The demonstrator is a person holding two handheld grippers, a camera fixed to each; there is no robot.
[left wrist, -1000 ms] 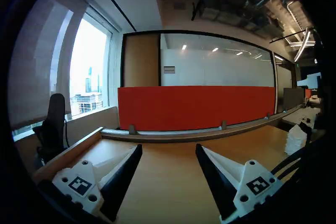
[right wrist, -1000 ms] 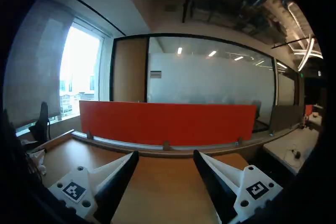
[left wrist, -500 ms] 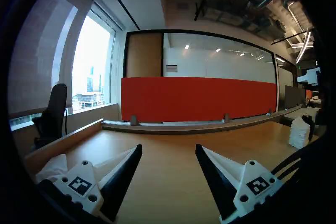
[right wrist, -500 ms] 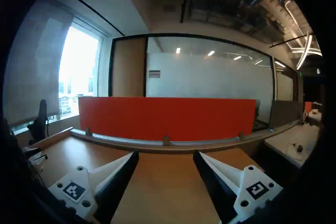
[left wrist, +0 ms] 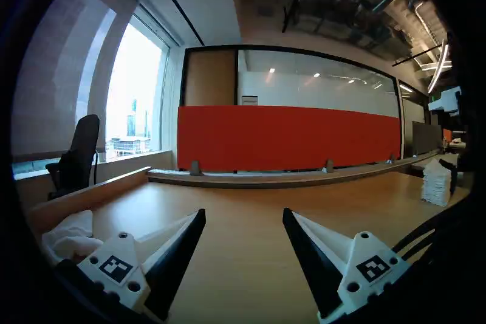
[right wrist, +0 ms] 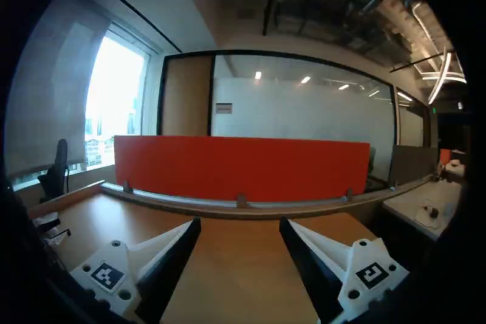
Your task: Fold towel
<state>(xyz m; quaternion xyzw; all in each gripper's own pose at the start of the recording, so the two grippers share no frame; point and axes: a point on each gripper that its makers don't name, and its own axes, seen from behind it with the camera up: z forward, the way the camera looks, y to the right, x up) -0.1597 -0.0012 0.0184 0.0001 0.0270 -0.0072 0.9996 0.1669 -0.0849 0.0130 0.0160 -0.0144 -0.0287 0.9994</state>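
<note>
A crumpled white towel lies at the left edge of the wooden desk in the left gripper view, just left of the gripper's left finger. My left gripper is open over the bare desk with nothing between its fingers. At the desk's far right stands a stack of folded white towels. In the right gripper view, my right gripper is open above the wooden desk, also holding nothing. Part of the other gripper shows at the far left there.
An orange partition on a grey rail closes off the back of the desk; it also spans the right gripper view. A black office chair stands by the window at left. Another desk lies to the right.
Both views have tilted downward, so more desk surface shows. The crumpled towel has come into sight at the lower left of the left gripper view. Both grippers stay open.
</note>
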